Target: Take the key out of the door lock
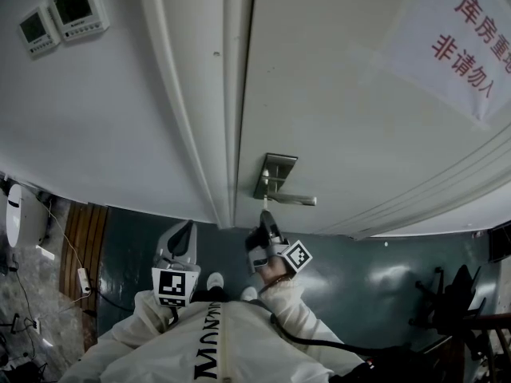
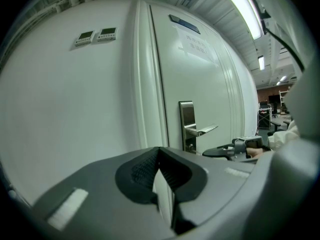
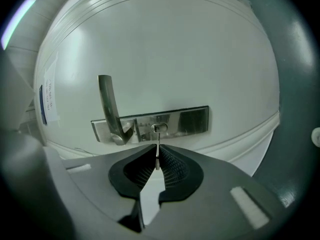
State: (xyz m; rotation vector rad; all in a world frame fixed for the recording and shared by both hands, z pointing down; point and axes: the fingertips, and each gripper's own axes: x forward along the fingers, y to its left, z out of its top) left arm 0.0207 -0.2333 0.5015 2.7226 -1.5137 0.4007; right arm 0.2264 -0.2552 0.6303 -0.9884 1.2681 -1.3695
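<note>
Mid-job here, not finished. Got the right tool (image 3: 157, 156) squeezed down to a sliver on the key (image 3: 158, 140), pinching the thin blade edge-on just out from the lock plate (image 3: 190, 120). Seeing the far end of the key right up at the keyhole in that plate, so can't call it free yet. Can't call the tip in or out of the cylinder either. Guessing the grab part done and the straight pull away from the plate left to do, or half done at best. Worth keeping that pull dead in line with the keyhole, to avoid bending such a skinny bit of metal.

Spotting the left tool (image 2: 159, 151) closed tip to tip on nothing. Hanging back well to the left of the plate in the head view, out in front of the door frame (image 1: 192, 134), doing no work.

Only one real obstacle: the lever handle (image 3: 106, 104) on that same plate, right beside the keyhole and close to the right tool's jaws. Easy to knock on the way out.

Otherwise just background:
- paper notice (image 1: 467, 42) with red characters on the door (image 1: 335, 94), far up and right of the plate
- two wall controllers (image 1: 68, 13), far up and left of it
- what looks like a power strip (image 1: 83, 280) on the floor, way off to the lower left

None of it anywhere near the pull path.
</note>
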